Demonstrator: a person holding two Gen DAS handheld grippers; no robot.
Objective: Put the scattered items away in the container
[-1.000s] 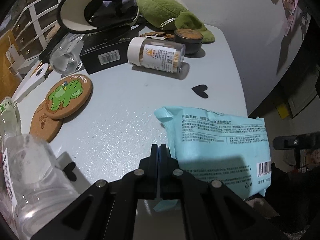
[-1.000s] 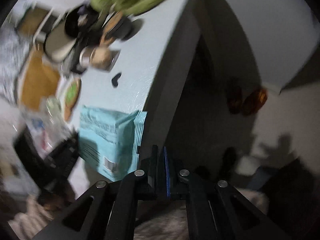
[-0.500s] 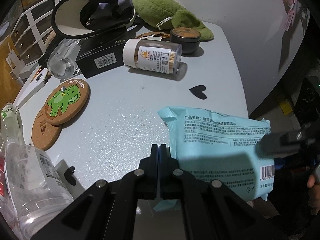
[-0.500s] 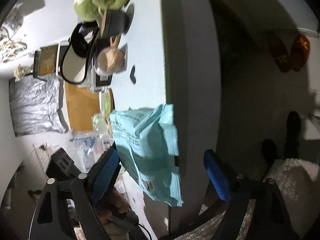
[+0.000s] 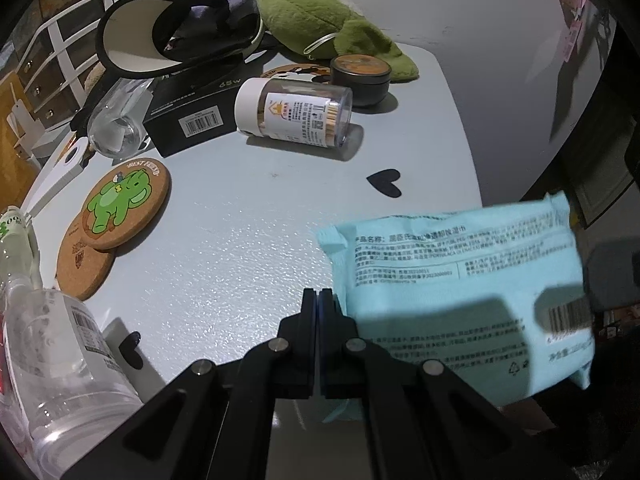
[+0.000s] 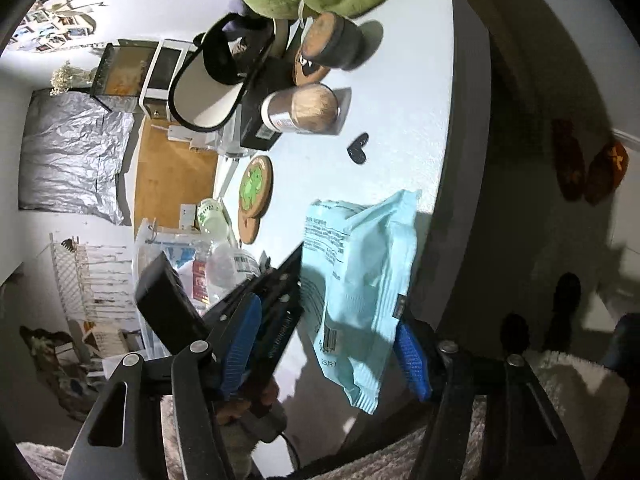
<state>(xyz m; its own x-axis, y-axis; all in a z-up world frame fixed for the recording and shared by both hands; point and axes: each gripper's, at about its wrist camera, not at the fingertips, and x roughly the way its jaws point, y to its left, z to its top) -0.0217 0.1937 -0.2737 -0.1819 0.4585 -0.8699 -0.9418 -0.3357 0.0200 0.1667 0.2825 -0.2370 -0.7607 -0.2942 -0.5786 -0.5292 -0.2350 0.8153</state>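
A light-blue wet-wipe pack point(image 5: 460, 292) lies at the table's near right edge, part of it over the rim. In the right wrist view the wet-wipe pack point(image 6: 356, 280) sits between the blue pads of my right gripper point(image 6: 326, 326). Its jaws are closing. The right pad point(image 6: 412, 360) meets the pack's edge, while the left pad point(image 6: 240, 340) stands apart from it. My left gripper point(image 5: 319, 300) is shut and empty, its tips just left of the pack above the table. The left gripper's black body point(image 6: 280, 312) shows beside the pack.
On the white table point(image 5: 240, 240) lie a toothpick jar point(image 5: 292, 114), black box point(image 5: 192, 108), dark tin point(image 5: 362, 74), green plush point(image 5: 320, 20), visor point(image 5: 168, 36), two cork coasters point(image 5: 124, 204), a glass point(image 5: 116, 124) and clear bottles point(image 5: 60, 340). A clear plastic bin point(image 6: 160, 248) stands at the table's left end.
The right gripper swung over from the floor side, opened wide around the pack and has narrowed. The pack has shifted right and tilted. The left gripper has stayed put.
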